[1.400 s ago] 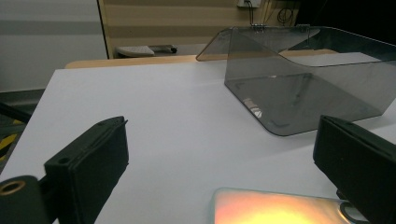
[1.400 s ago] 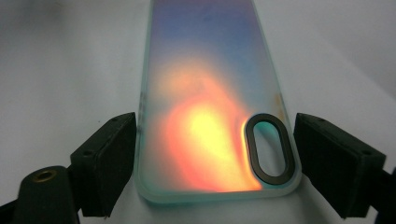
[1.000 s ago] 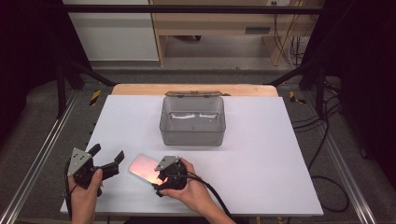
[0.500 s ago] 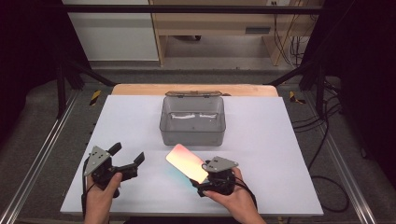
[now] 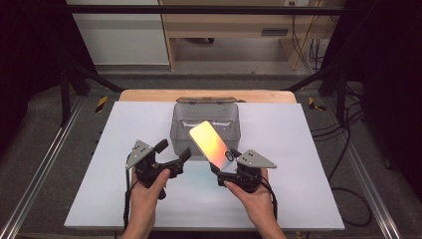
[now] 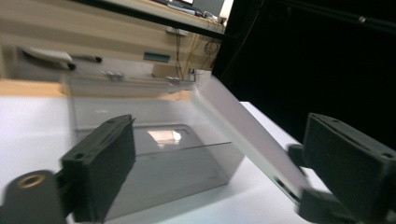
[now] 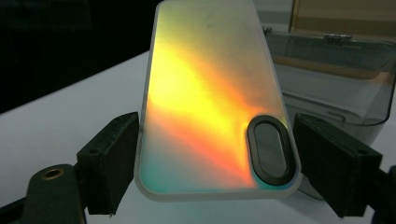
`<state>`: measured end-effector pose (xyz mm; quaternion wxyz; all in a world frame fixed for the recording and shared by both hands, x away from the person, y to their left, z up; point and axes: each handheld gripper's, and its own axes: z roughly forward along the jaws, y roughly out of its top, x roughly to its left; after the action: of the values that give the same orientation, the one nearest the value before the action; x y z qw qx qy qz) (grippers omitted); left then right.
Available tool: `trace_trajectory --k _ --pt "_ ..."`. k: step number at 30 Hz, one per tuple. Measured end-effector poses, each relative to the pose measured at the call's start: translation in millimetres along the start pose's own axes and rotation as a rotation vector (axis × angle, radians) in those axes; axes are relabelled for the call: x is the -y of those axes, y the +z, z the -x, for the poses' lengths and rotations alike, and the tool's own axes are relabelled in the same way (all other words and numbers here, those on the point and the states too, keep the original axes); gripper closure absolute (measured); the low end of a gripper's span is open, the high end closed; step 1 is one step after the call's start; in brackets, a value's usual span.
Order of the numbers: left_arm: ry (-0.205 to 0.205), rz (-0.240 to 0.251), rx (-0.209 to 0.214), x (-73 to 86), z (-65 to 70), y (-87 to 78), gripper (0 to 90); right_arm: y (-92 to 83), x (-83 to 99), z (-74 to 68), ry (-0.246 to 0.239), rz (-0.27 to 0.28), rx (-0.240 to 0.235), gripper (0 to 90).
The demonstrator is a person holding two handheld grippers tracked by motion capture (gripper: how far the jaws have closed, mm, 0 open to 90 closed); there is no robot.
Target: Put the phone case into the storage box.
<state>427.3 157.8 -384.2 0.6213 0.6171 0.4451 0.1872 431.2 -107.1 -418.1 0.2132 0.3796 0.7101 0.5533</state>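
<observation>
Since the earlier frame, both my grippers have moved toward the clear box [image 5: 206, 127]. Right gripper [image 5: 226, 167] clamps the iridescent phone case [image 5: 210, 142], long axis tilted up toward that box, camera cutout nearest the jaws, no legible writing. Left gripper [image 5: 174, 155] wide, just narrowing slightly, nothing between.

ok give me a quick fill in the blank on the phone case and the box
1. The right gripper is shut on the iridescent ____.
2. The left gripper holds nothing; it is ____.
3. The clear plastic box has its lid ____.
4. The box stands on a ____ table.

Missing words: phone case; open; open; white
</observation>
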Motion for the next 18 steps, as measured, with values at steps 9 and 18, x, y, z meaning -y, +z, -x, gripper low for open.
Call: trace_trajectory --k 9,18 --pt "-0.109 0.007 0.038 11.0 16.7 26.2 27.1 -1.0 -0.1 -0.7 0.051 0.087 0.021 17.6" --pt "-0.218 0.024 0.061 16.5 22.2 36.5 47.6 2.4 4.5 -5.6 0.081 0.099 0.021 17.6"
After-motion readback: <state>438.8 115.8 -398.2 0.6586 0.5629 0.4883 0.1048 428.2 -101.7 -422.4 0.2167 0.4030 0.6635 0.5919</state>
